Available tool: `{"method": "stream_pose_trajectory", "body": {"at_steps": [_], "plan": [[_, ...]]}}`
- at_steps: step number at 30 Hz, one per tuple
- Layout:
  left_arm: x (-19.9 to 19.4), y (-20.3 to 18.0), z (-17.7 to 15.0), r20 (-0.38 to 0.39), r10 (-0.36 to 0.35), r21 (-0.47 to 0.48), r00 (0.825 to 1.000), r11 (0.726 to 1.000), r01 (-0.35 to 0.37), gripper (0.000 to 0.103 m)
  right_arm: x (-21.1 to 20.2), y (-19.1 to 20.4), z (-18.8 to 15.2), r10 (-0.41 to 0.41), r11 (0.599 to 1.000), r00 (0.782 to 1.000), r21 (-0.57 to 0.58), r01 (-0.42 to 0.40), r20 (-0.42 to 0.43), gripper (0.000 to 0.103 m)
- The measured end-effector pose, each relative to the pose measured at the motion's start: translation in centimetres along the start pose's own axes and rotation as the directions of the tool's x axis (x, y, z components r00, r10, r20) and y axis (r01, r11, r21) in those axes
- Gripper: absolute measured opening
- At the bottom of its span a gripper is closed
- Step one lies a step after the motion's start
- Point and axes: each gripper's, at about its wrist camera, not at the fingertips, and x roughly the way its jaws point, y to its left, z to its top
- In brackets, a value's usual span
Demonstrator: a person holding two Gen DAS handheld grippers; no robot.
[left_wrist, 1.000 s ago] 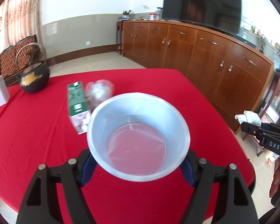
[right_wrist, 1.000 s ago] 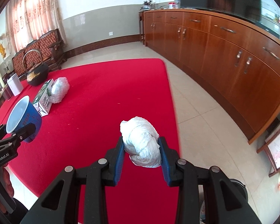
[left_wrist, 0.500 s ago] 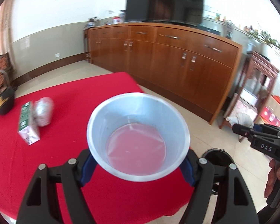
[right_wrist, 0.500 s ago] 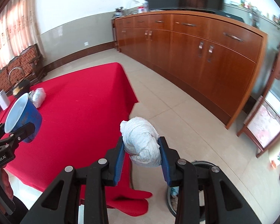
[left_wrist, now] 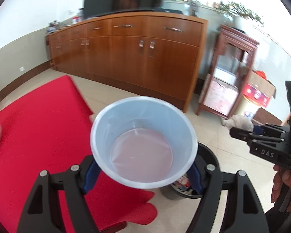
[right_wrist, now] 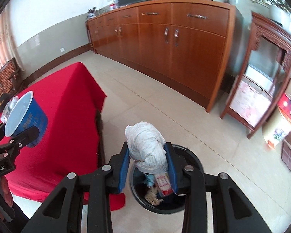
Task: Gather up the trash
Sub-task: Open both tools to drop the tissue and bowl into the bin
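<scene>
While the left tool (left_wrist: 143, 174) clamps the blue cup (left_wrist: 143, 141), the right tool (right_wrist: 147, 167) grips the tissue wad (right_wrist: 147, 151) above the bin (right_wrist: 196, 161).

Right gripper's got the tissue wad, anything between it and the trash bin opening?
Nothing visible. In the right wrist view the right gripper holds the crumpled tissue wad over the black trash bin, whose open mouth shows only trash already inside. The blue cup in the left gripper sits off over the red tablecloth.

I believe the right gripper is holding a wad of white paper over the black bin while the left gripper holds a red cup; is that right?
Nearly. The cup in the left gripper is blue outside, not red, as the right wrist view shows. The right gripper does hold the white paper wad over the black bin.
</scene>
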Motion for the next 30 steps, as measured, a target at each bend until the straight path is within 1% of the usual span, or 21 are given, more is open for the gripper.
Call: {"method": "stream_pose_trajectory", "body": {"at_steps": [5,8,12,16,18,19,21,23,25,26,27,28,29,30], "plan": [[2.5,-3.8,-0.7,-0.061,-0.075,0.051,0.995,0.996,0.078,0.077,1.0,-4.2,-2.2,-0.033,0.999,0.998,0.025,0.034,-0.047,0.037],[3.9,-5.3,-1.3,-0.101,-0.103,0.075,0.99,0.991,0.11,0.077,2.1,-6.2,-3.5,-0.042,0.998,0.996,0.037,0.045,-0.082,0.037],[6.7,-6.5,-2.3,-0.181,-0.145,0.075,0.973,0.984,0.16,0.077,4.0,-7.9,-4.9,-0.036,0.999,0.99,0.009,0.038,-0.134,0.037],[9.3,-7.2,-3.5,-0.246,-0.16,0.084,0.956,0.979,0.185,0.077,6.5,-8.5,-6.2,-0.014,1.0,0.981,-0.023,0.009,-0.192,0.037],[10.9,-7.6,-4.2,-0.289,-0.177,0.09,0.941,0.973,0.211,0.077,8.1,-8.9,-7.0,-0.004,0.999,0.974,-0.043,-0.006,-0.228,0.037],[11.3,-7.8,-4.4,-0.301,-0.179,0.092,0.937,0.972,0.216,0.077,8.8,-8.9,-7.3,0.001,0.999,0.97,-0.052,-0.014,-0.244,0.037],[13.1,-8.3,-4.9,-0.343,-0.206,0.078,0.916,0.966,0.247,0.077,10.7,-9.1,-8.2,0.007,0.996,0.958,-0.079,-0.031,-0.288,0.037],[14.3,-8.6,-5.3,-0.375,-0.225,0.059,0.899,0.962,0.266,0.077,12.4,-9.0,-9.0,0.015,0.993,0.942,-0.109,-0.055,-0.336,0.038],[15.8,-9.1,-5.9,-0.408,-0.237,0.053,0.882,0.958,0.282,0.078,14.2,-8.7,-9.9,0.017,0.984,0.922,-0.155,-0.083,-0.388,0.038],[16.4,-9.3,-6.2,-0.422,-0.233,0.056,0.876,0.958,0.282,0.078,15.0,-8.6,-10.2,0.019,0.98,0.914,-0.172,-0.096,-0.404,0.038],[17.3,-9.7,-6.7,-0.449,-0.225,0.06,0.864,0.958,0.281,0.08,15.8,-8.6,-10.4,0.018,0.977,0.909,-0.186,-0.104,-0.417,0.039],[17.7,-9.8,-7.1,-0.46,-0.213,0.068,0.862,0.96,0.273,0.083,16.3,-8.6,-10.6,0.013,0.974,0.907,-0.2,-0.107,-0.421,0.048],[18.0,-9.8,-7.5,-0.465,-0.191,0.079,0.864,0.964,0.256,0.092,16.8,-8.6,-10.7,0.0,0.969,0.907,-0.223,-0.104,-0.422,0.06],[18.1,-9.6,-7.7,-0.465,-0.176,0.081,0.867,0.967,0.241,0.098,17.5,-8.9,-11.0,-0.048,0.965,0.911,-0.254,-0.064,-0.41,0.087]]}}
